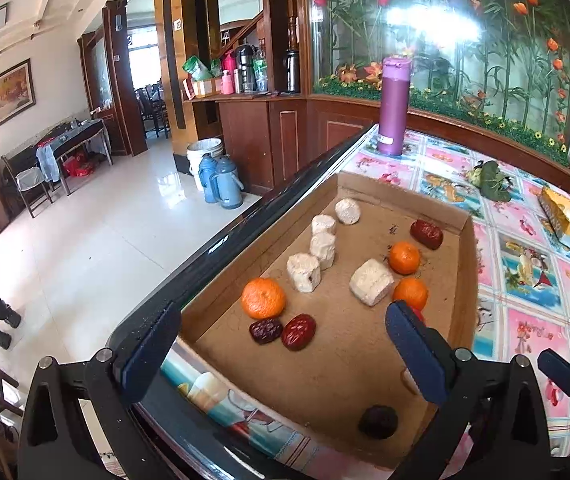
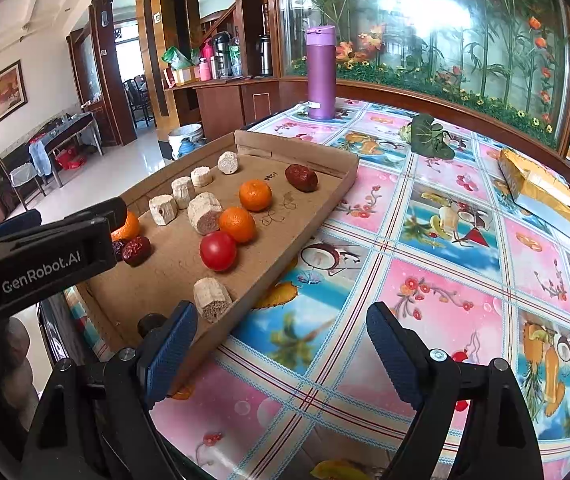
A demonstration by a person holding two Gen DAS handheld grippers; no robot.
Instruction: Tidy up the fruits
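A shallow cardboard tray [image 1: 467, 280] [image 2: 325, 200] lies at the table's left edge. It holds three oranges [image 1: 263, 298] [image 2: 255, 195], red dates [image 1: 299, 332] [image 2: 302, 177], a red tomato [image 2: 218, 251], a dark fruit [image 1: 378, 421] and several white cylinder pieces [image 1: 303, 273] [image 2: 212, 299]. My left gripper [image 1: 281, 352] is open and empty, low over the tray's near end. My right gripper [image 2: 281, 354] is open and empty over the tablecloth, just right of the tray's near corner.
A purple bottle [image 1: 393, 106] [image 2: 320, 74] stands behind the tray. A green leafy vegetable [image 2: 429, 136] and a gold packet [image 2: 541, 188] lie on the flowered tablecloth [image 2: 445, 240]. The floor drops off left of the table edge [image 1: 245, 232].
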